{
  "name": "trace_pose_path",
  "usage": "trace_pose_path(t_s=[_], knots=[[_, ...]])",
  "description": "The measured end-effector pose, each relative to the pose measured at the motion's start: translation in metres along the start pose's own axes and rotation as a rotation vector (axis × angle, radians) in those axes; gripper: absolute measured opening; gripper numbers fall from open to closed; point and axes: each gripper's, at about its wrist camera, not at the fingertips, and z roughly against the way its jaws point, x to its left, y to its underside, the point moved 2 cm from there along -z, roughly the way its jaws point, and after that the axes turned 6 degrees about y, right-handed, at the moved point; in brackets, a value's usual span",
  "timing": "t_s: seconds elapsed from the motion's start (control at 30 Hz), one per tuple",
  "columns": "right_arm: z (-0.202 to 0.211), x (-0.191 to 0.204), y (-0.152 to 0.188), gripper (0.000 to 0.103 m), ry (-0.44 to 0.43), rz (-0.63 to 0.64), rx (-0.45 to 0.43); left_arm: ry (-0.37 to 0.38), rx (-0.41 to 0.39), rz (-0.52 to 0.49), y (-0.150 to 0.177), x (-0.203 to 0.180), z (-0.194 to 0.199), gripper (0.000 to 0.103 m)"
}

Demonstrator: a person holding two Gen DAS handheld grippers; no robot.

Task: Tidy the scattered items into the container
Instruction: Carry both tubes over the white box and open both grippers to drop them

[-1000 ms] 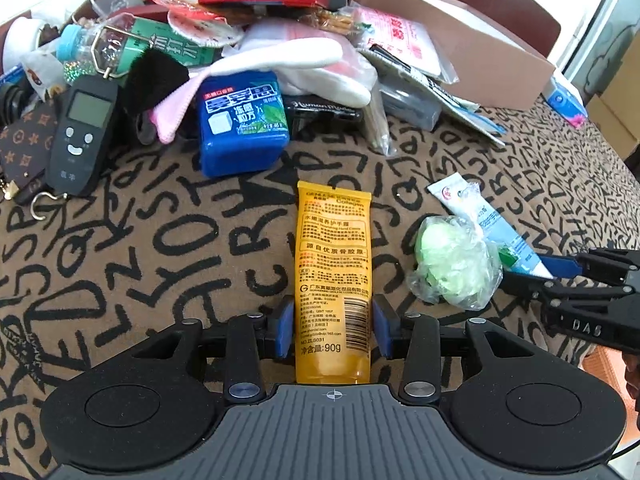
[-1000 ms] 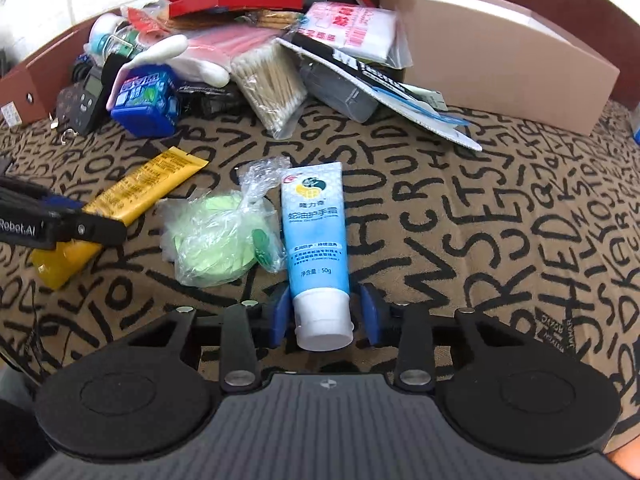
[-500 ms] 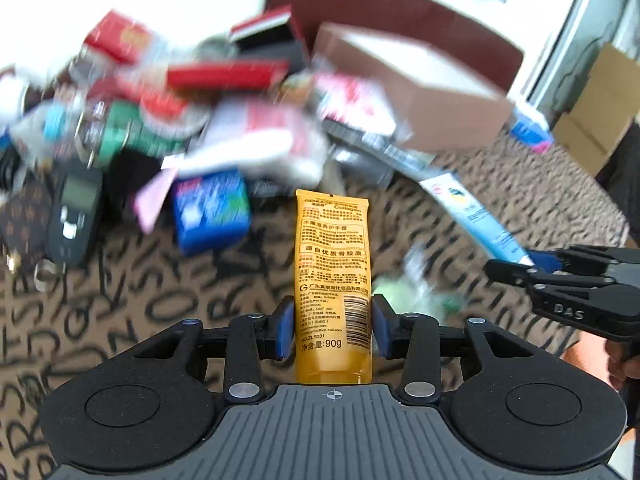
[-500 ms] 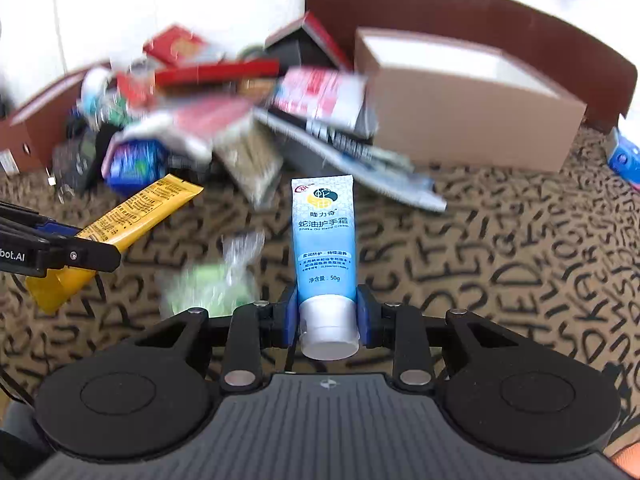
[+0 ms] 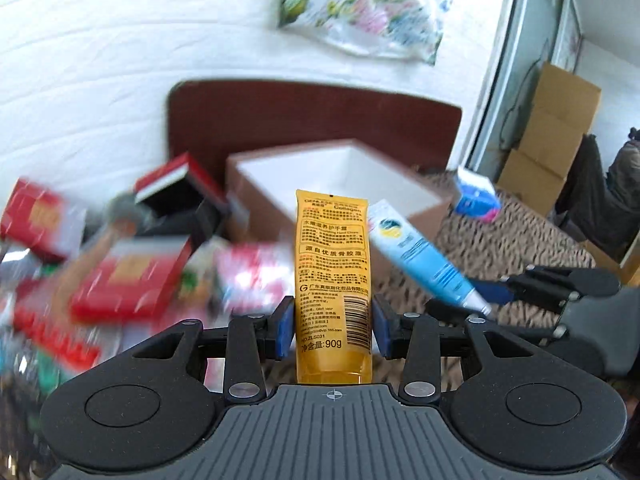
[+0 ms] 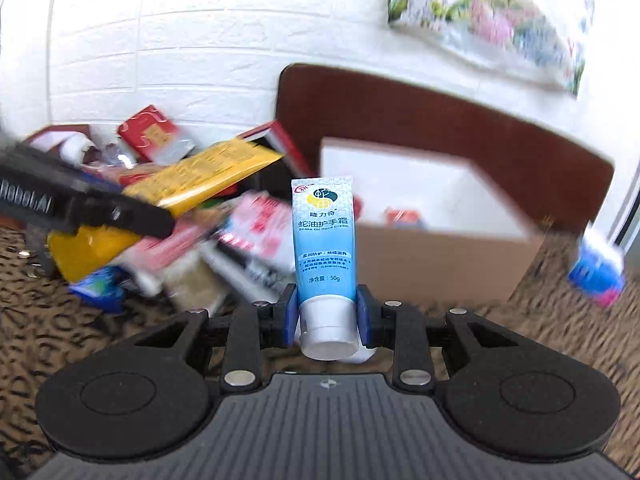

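Between the blue pads of the left gripper, low in the middle of the left wrist view, sits the yellow tube, clamped near its barcode end, its long axis running straight away from the camera along the fingers and its flat crimped end pointing up toward the cardboard box. The right gripper matches it: its jaws are closed on the blue tube just above the white cap, the cap facing back toward the camera and the crimped end pointing forward and up, again lengthwise along the fingers. Both tubes hang in the air above the patterned surface, clear of it, so I would judge this to be the carry step, with two items lifted and on their way to the container. Ahead, in the upper middle of both views, the box stands open, its white inside showing; something small and red seems to lie in it already, though blur makes that unsure. Next, each tube needs bringing over the near rim, then the jaws opening so it drops in. Off to the left of both frames lies the heap of red packets and boxes, smeared by motion, with a small blue carton on the right.
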Motion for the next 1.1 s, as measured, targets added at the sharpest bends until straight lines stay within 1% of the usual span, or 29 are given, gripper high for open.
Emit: trace_pose_path(t_s=[0.07,0.17,0.33,0.37,0.4,0.43,0.47,0.5,0.53,0.57,0.6,0.63,0.7,0.77,0.83,0.9,1.03,1.1], knots=[[-0.012,-0.004,-0.009,0.033,0.034,0.032,-0.007,0.010,0.000,0.004,-0.017,-0.001,-0.017,0.040],[-0.032,-0.013,-0.015,0.033,0.036,0.035,0.002,0.020,0.016,0.019,-0.036,-0.001,-0.045,0.040],[-0.065,-0.040,-0.034,0.033,0.042,-0.057,0.002,0.010,0.020,0.018,-0.065,-0.001,-0.085,0.040],[-0.072,-0.045,-0.038,0.033,0.050,-0.060,0.002,0.015,0.017,0.044,-0.070,0.000,-0.093,0.040],[-0.079,-0.048,-0.043,0.033,0.074,-0.036,-0.004,0.034,0.002,0.105,-0.072,0.006,-0.100,0.040],[-0.085,-0.048,-0.045,0.033,0.113,0.017,-0.015,0.066,-0.001,0.176,-0.072,0.014,-0.110,0.040],[-0.093,-0.044,-0.045,0.033,0.149,0.075,-0.022,0.089,0.027,0.222,-0.069,0.020,-0.123,0.040],[-0.101,-0.041,-0.044,0.033,0.156,0.106,-0.018,0.087,0.057,0.246,-0.063,0.025,-0.134,0.040],[-0.110,-0.039,-0.041,0.033,0.138,0.112,-0.002,0.055,0.087,0.224,-0.056,0.026,-0.145,0.040],[-0.118,-0.037,-0.036,0.033,0.111,0.105,0.020,0.017,0.111,0.170,-0.050,0.025,-0.154,0.041],[-0.125,-0.038,-0.031,0.033,0.078,0.077,0.041,-0.010,0.118,0.129,-0.045,0.025,-0.160,0.040],[-0.129,-0.042,-0.028,0.033,0.052,0.030,0.043,-0.026,0.104,0.106,-0.043,0.026,-0.162,0.041],[-0.131,-0.052,-0.028,0.033,0.040,-0.031,0.034,-0.042,0.101,0.108,-0.047,0.027,-0.161,0.041],[-0.132,-0.058,-0.031,0.033,0.047,-0.039,0.029,-0.043,0.101,0.120,-0.053,0.029,-0.159,0.041],[-0.132,-0.064,-0.034,0.033,0.068,-0.039,0.022,-0.062,0.082,0.114,-0.058,0.029,-0.157,0.041],[-0.132,-0.070,-0.038,0.033,0.074,-0.069,0.007,-0.079,0.066,0.120,-0.063,0.029,-0.157,0.041],[-0.144,-0.071,-0.041,0.033,0.134,-0.065,-0.043,-0.141,0.040,0.140,-0.072,0.028,-0.172,0.041],[-0.156,-0.072,-0.038,0.033,0.142,-0.078,-0.053,-0.168,0.023,0.149,-0.076,0.028,-0.183,0.041]])
